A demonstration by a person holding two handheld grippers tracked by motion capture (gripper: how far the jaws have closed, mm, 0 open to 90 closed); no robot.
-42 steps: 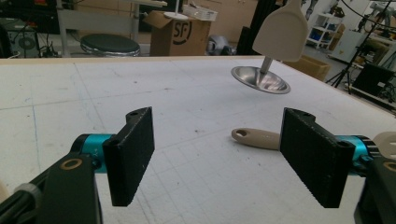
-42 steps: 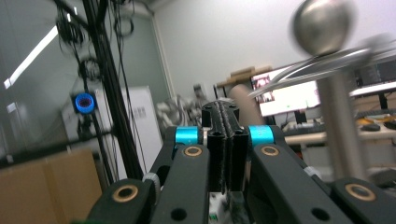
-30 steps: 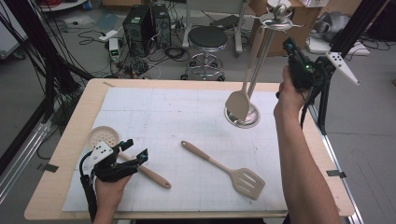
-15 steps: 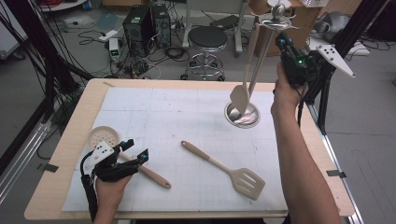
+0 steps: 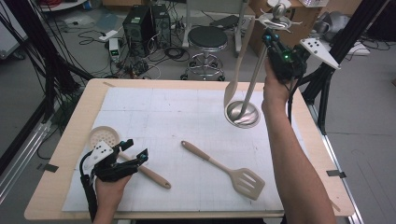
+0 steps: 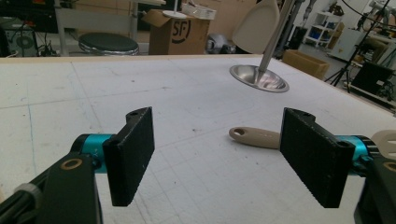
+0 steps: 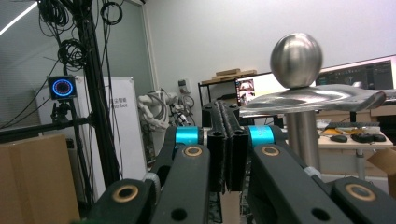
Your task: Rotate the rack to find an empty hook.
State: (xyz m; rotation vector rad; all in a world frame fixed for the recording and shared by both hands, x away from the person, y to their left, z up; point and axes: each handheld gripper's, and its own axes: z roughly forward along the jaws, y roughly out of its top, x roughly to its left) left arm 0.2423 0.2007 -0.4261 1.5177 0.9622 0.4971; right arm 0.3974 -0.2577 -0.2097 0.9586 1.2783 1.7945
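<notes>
Left gripper hides the skimmer handle, seemingly

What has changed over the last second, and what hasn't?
The right tongs, shut on the beige spoon, have lifted it off the stand's base, toward the top of the metal stand. The left tongs, open, the slotted spatula and the skimmer stayed put.

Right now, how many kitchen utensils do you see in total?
3. A slotted spatula lies mid-table. A skimmer lies by the left gripper. A spoon hangs beside the metal stand, held by the right gripper.
</notes>
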